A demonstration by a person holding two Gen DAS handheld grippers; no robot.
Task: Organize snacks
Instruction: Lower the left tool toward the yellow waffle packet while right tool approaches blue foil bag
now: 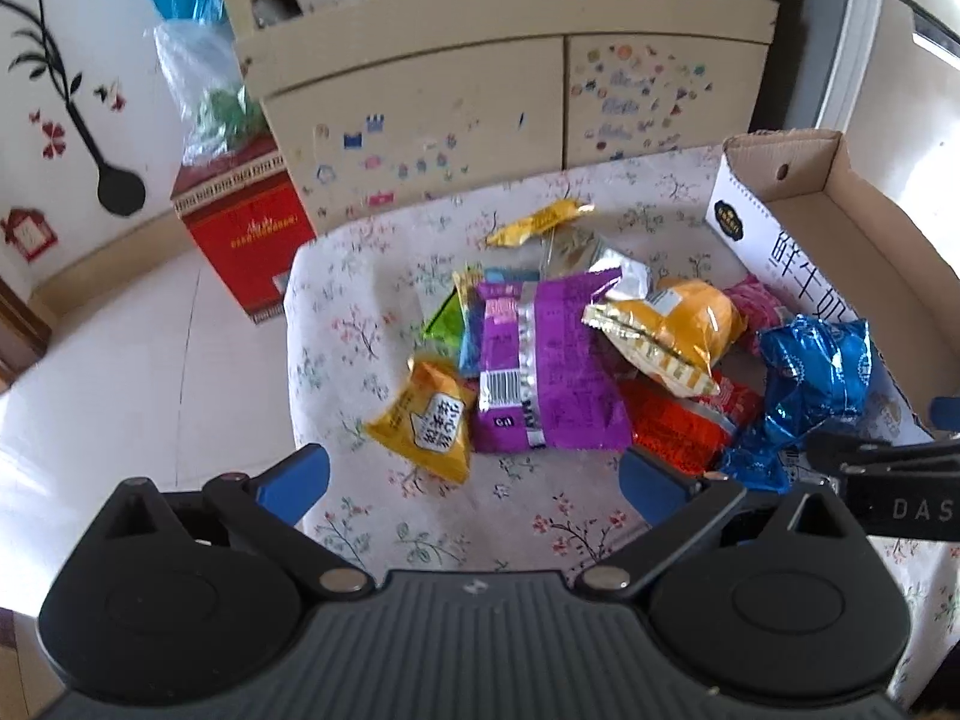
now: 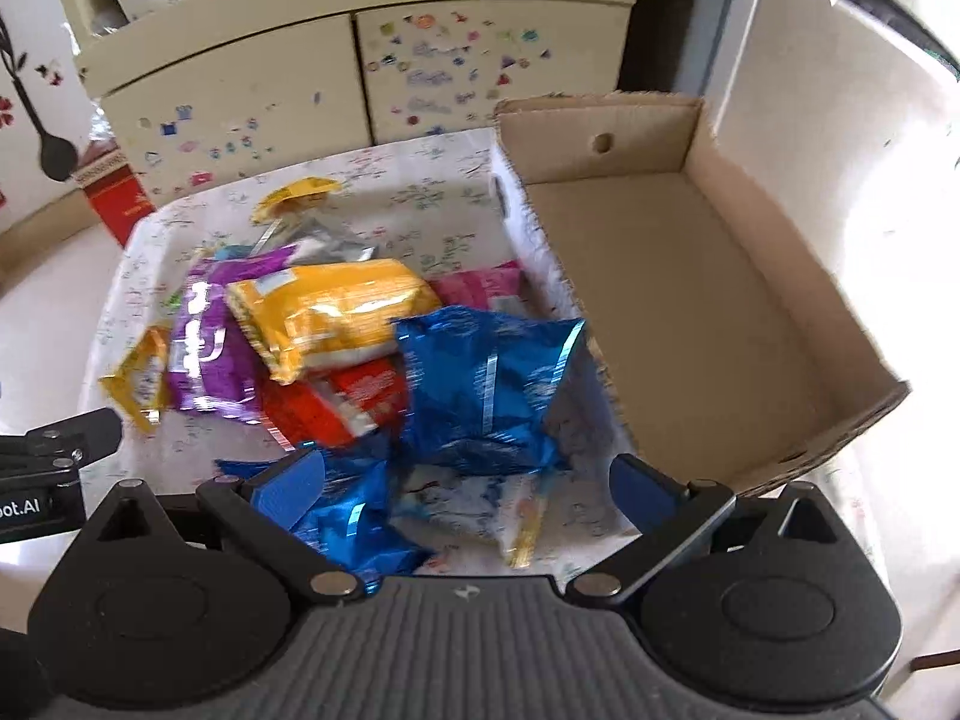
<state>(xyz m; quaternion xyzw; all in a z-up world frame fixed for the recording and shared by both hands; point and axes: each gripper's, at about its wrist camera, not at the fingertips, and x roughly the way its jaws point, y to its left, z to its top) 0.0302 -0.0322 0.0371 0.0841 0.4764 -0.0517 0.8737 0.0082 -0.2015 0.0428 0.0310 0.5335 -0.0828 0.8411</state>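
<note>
Beside cardboard box (image 2: 690, 276), snack pile (image 1: 558, 360); both grippers (image 1: 474, 474) (image 2: 468, 480) agape.

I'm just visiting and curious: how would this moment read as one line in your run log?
task: organize snacks | left gripper: open, empty | right gripper: open above blue packet | cardboard box: empty | snack pile: on table

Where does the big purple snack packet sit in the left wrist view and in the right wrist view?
Left wrist: the purple packet lies mid-frame on the floral cloth, barcode end toward the camera.
Right wrist: the purple packet lies left of centre, partly under the orange packet.
Shared landmark: the cardboard box, at the right in both views.
</note>
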